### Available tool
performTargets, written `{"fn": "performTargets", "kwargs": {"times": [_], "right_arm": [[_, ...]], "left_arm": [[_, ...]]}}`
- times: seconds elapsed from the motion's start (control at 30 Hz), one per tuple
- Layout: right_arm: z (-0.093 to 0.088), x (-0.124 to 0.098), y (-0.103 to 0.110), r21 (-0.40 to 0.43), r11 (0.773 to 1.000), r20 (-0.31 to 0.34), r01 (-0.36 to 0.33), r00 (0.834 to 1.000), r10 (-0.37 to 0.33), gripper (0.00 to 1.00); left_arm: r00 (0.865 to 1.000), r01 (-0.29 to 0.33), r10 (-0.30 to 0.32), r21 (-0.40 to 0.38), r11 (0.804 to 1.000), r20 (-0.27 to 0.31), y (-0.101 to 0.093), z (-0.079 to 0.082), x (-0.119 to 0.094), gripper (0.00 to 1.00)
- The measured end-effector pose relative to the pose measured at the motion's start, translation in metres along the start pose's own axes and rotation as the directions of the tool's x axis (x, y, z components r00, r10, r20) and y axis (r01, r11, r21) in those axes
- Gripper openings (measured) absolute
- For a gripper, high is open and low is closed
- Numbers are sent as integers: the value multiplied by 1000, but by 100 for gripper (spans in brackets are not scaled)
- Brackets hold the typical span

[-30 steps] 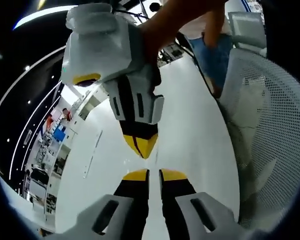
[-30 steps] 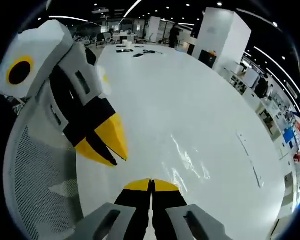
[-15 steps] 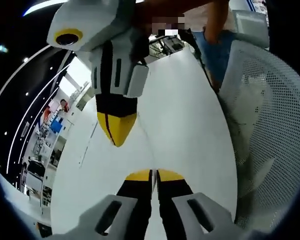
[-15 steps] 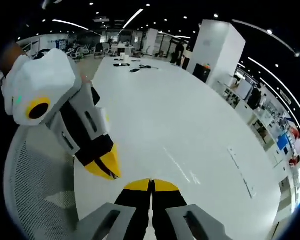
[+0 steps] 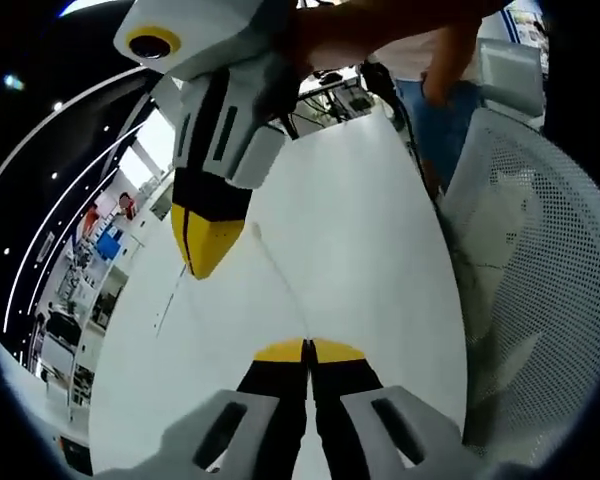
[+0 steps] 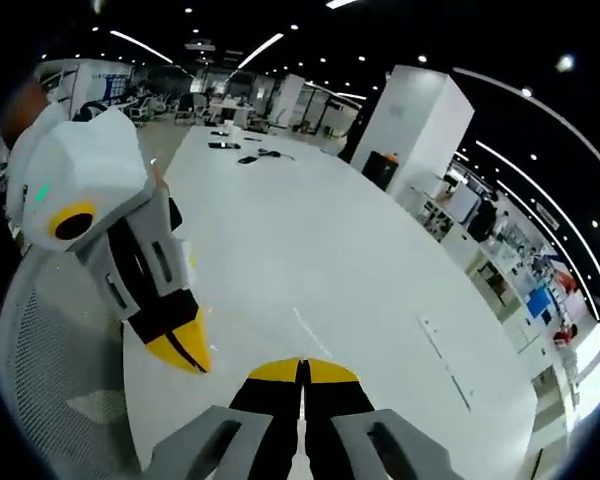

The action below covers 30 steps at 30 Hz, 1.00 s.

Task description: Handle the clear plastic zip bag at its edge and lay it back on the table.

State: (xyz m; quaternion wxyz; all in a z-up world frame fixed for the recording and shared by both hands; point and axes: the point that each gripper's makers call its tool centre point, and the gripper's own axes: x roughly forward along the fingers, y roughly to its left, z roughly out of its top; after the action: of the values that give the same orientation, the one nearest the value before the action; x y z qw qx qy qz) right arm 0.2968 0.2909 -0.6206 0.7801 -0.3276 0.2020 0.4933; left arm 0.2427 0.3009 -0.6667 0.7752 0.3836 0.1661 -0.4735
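My fingers are pressed together on both the left gripper (image 5: 308,349) and the right gripper (image 6: 302,369), each pinching an edge of the clear zip bag (image 5: 280,285), I judge, holding it taut above the white surface (image 6: 310,250) for laying flat.

A long white table (image 6: 310,250) stretches away, small dark items (image 6: 242,152) at its far end. A white mesh chair (image 5: 525,270) stands beside it, near a person in blue jeans (image 5: 442,110).
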Motion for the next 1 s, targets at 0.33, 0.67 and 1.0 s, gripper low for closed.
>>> {"fn": "performTargets", "kwargs": {"times": [0.33,0.67,1.0], "right_arm": [[-14,3,-1,34,999,-18,11,1000,-10,0],[-16,6,-2,69,998,-19,0,1000,2,0],[-36,25,19,96,994,-76,-52,995,59,0]], "left_arm": [[999,25,-25,-6,1000,-28,-14,-12,6,0],[999,24,-24,-10,1000,-38,-10,-13,7,0],[999,-19,17,-47,999,-42,8,-20,7,0]]}}
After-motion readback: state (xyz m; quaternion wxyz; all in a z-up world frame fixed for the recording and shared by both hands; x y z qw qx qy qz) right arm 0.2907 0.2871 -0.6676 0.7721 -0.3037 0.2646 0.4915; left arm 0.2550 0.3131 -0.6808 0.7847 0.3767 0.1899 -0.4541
